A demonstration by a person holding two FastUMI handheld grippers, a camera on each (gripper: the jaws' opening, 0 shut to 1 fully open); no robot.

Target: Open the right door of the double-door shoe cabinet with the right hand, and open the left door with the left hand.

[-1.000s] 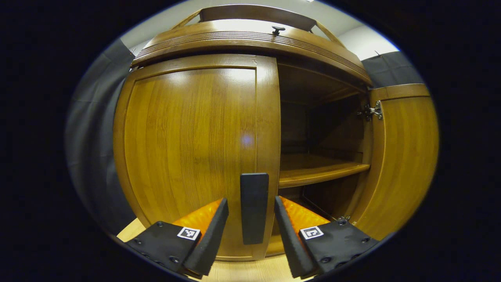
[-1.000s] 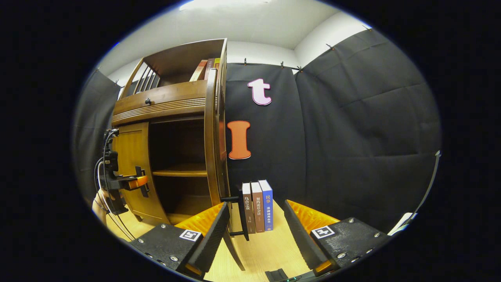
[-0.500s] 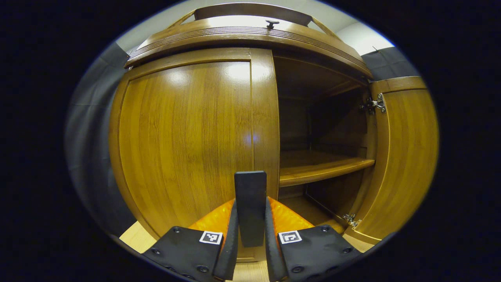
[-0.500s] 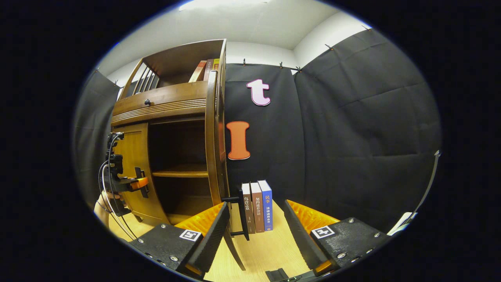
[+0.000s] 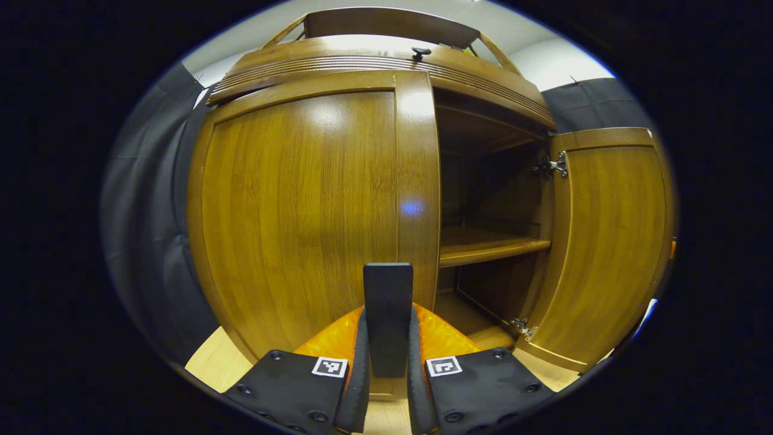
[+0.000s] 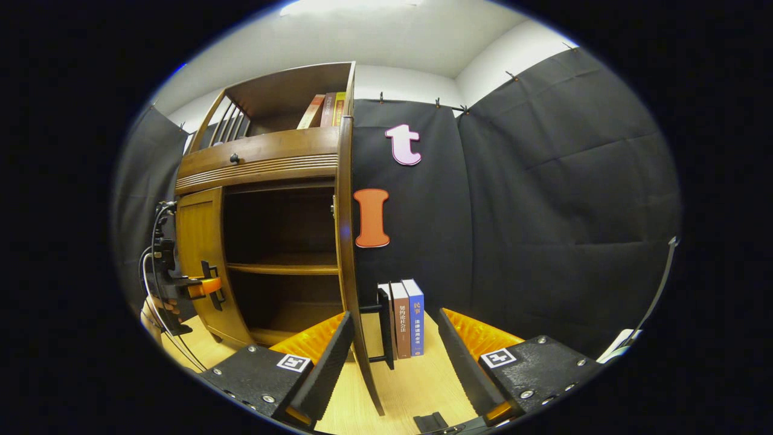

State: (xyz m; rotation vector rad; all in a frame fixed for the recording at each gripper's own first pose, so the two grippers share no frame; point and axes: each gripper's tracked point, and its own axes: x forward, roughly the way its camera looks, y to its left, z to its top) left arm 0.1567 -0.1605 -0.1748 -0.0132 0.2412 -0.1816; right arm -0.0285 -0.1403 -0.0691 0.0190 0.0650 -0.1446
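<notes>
The brown shoe cabinet's left door [image 5: 314,211] fills the left gripper view. Its black upright handle [image 5: 388,302] is clamped between my left gripper's [image 5: 388,368] two fingers, and the door looks slightly ajar. The right door [image 5: 607,241] stands swung open, showing its inner face and hinges. In the right gripper view that right door [image 6: 346,241] is seen edge-on. Its black handle [image 6: 386,326] lies in the gap of my right gripper [image 6: 392,362], which is open and not touching it. The left gripper [image 6: 202,287], held by a hand, sits at the left door [image 6: 196,241].
Inside the open half is a wooden shelf [image 5: 492,246]. A drawer knob [image 5: 421,52] sits above the doors. Three books [image 6: 406,317] stand on the light wood floor [image 6: 416,386] against the black wall, just behind the open right door. More books [image 6: 326,109] stand on the top shelf.
The left gripper closed on the left door's handle, and the door has begun to come away from the cabinet. The right door has swung a little wider; the right gripper stays open.
</notes>
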